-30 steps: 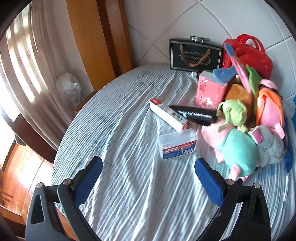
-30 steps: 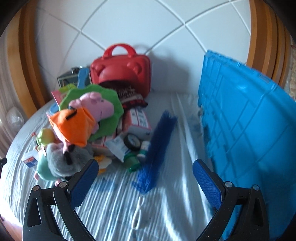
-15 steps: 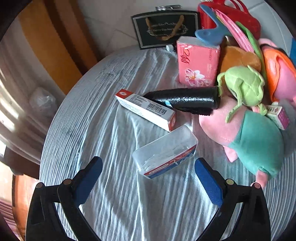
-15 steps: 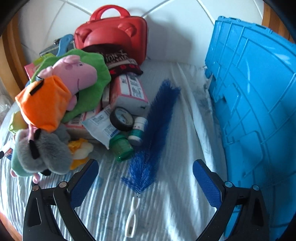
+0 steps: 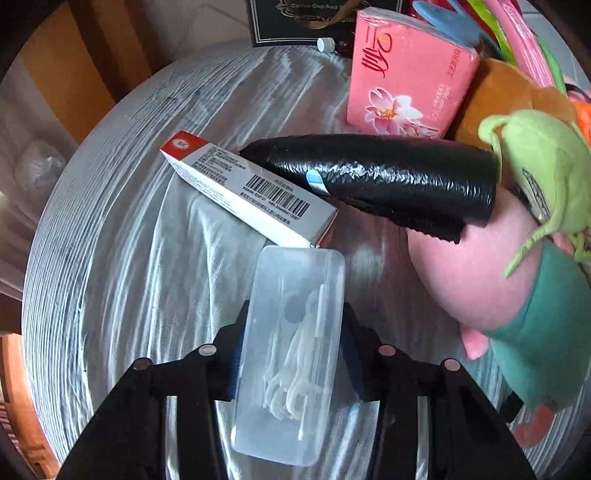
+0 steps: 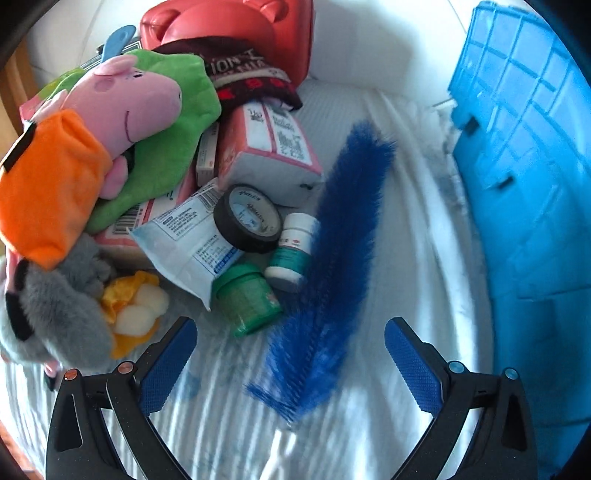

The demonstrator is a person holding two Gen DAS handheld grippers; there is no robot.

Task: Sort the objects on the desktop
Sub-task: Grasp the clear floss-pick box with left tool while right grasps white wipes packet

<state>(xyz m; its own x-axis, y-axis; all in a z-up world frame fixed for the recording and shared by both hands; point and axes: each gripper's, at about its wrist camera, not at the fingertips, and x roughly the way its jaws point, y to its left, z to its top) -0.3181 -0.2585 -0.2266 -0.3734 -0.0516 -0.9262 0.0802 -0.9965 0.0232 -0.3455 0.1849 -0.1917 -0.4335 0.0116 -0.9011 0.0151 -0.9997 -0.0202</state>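
Closing on a clear box (image 5: 291, 354), the left gripper (image 5: 291, 339) has its blue pads against both long sides; the box, with white picks inside, lies lengthwise between the fingers on the table's striped cloth (image 5: 122, 266), toward the table's near-left part. Its far end touches or nearly touches a white carton (image 5: 247, 192) with a barcode. A black roll (image 5: 384, 177) leans on that carton's far side. Behind the roll stands a pink tissue pack (image 5: 402, 77); a dark gift box (image 5: 303, 18) sits at the far edge. A pink-and-teal plush (image 5: 517, 306) and a green plush (image 5: 543, 162) crowd the right side of this view.

Right gripper (image 6: 290, 358): jaws wide apart, nothing pressed, hanging over the lower end of a blue brush (image 6: 332, 266) that lies on the cloth pointing toward the far edge. Just left of the brush: a green jar (image 6: 247, 299), a small white-capped bottle (image 6: 291, 254), a tape roll (image 6: 247, 218), a white pouch (image 6: 192, 243). A pig plush (image 6: 110, 122) tops the pile; a red case (image 6: 240, 26) stands behind. A blue crate (image 6: 528, 184) fills the table's right edge.
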